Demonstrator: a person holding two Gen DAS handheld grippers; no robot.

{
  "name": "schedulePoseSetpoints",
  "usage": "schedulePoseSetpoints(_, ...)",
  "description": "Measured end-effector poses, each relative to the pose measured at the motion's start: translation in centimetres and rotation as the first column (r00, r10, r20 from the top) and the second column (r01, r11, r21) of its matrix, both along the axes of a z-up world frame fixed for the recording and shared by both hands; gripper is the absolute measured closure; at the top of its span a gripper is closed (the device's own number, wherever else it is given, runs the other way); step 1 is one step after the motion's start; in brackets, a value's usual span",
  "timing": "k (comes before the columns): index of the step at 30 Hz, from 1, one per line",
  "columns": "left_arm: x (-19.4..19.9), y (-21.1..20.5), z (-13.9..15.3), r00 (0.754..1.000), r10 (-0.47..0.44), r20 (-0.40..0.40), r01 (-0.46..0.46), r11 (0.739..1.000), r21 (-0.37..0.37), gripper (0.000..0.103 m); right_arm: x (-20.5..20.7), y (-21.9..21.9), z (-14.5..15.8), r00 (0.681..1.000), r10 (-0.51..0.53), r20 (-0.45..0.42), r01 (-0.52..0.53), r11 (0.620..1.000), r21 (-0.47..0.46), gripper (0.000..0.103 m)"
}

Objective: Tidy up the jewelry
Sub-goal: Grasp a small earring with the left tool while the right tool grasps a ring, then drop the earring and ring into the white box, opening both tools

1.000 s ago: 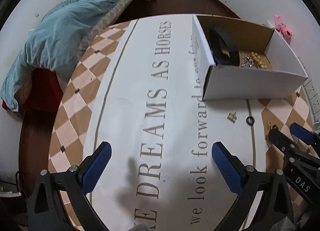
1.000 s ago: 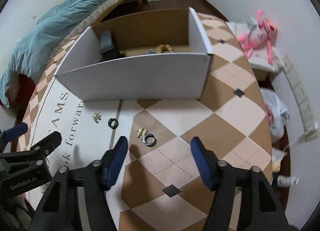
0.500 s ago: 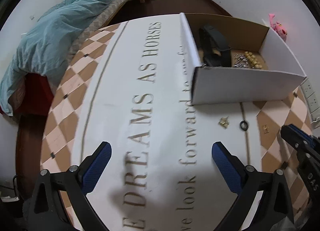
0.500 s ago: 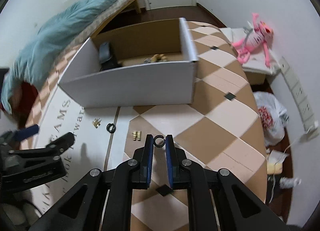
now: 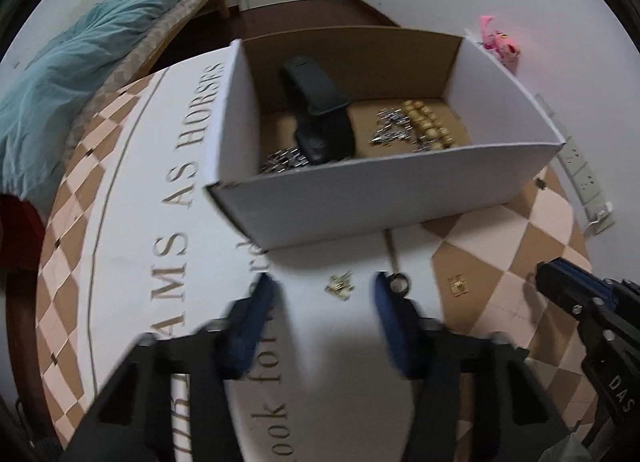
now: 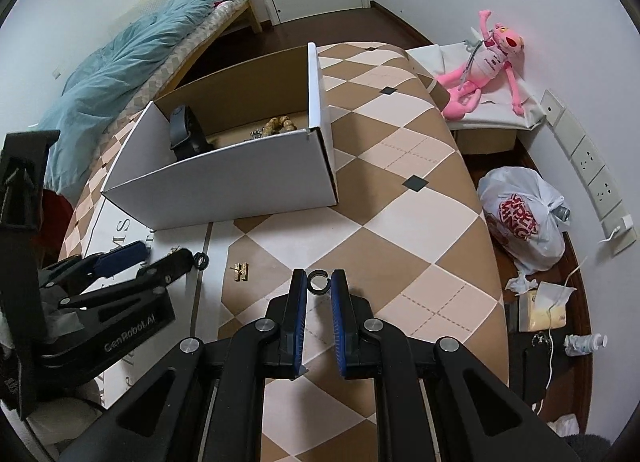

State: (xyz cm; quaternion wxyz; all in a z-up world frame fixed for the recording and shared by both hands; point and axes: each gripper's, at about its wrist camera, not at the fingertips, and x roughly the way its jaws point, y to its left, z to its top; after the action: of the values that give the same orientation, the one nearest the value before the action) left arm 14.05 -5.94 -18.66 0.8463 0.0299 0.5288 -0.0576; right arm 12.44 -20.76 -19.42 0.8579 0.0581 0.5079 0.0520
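My right gripper (image 6: 319, 282) is shut on a dark ring (image 6: 318, 282) and holds it above the checkered table. My left gripper (image 5: 324, 289) is open, its fingers either side of a small gold earring (image 5: 339, 285) on the table. A black ring (image 5: 399, 284) lies by its right finger and also shows in the right wrist view (image 6: 201, 260). A gold clasp (image 5: 458, 285) lies further right and shows in the right wrist view (image 6: 241, 270). The white cardboard box (image 5: 360, 201) behind holds a black pouch (image 5: 320, 121), gold beads (image 5: 424, 121) and silver pieces.
The box (image 6: 224, 189) stands at the table's middle. A bed with a teal blanket (image 6: 120, 61) is at the left. A pink plush toy (image 6: 484, 65), a plastic bag (image 6: 524, 221) and floor clutter lie to the right of the table edge.
My right gripper closed on the dark ring and lifted it off the table. My left gripper moved right and forward and narrowed around the gold earring.
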Motion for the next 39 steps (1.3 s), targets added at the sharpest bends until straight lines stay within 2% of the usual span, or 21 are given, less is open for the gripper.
schedulePoseSetpoints(4,0.2,-0.4,0.1,1.000,-0.019,0.005,0.019,1.000,-0.007,0.092,-0.1,0.2,0.3,1.000,0.001,0.006,-0.001,1.000,-0.001,0.090)
schedulePoseSetpoints(14,-0.3,0.3,1.1,1.000,-0.009,0.018,0.010,0.999,-0.048,0.092,-0.6,0.5,2.5,0.999,0.014,0.043,-0.015,1.000,0.024,0.090)
schedulePoseSetpoints(20,-1.2,1.5,4.7,0.999,-0.009,0.041,0.015,0.988,-0.153,0.092,-0.6,1.0,5.5,0.996,0.027,0.088,-0.033,0.997,0.072,0.090)
schedulePoseSetpoints(23,-0.5,2.5,7.7,0.998,-0.008,0.067,0.022,0.976,-0.215,0.092,0.1,1.2,7.3,0.993,0.035,0.109,-0.046,0.994,0.099,0.090)
schedulePoseSetpoints(26,1.1,2.9,10.1,0.995,-0.021,0.098,0.043,0.972,-0.231,0.092,1.4,1.7,9.2,0.988,0.049,0.145,-0.063,0.994,0.091,0.090)
schedulePoseSetpoints(29,3.3,2.7,11.0,0.995,-0.037,0.097,0.057,0.974,-0.218,0.092,3.4,2.1,10.2,0.986,0.056,0.158,-0.069,0.994,0.082,0.090)
schedulePoseSetpoints(32,5.1,2.9,10.7,0.996,-0.030,0.079,0.046,0.978,-0.204,0.092,6.1,2.6,10.3,0.988,0.068,0.141,-0.078,0.995,0.068,0.090)
schedulePoseSetpoints(39,8.8,3.7,8.5,1.000,-0.007,-0.018,0.003,0.981,-0.193,0.092,12.4,2.9,7.4,0.994,0.105,-0.014,-0.105,0.994,0.032,0.090)
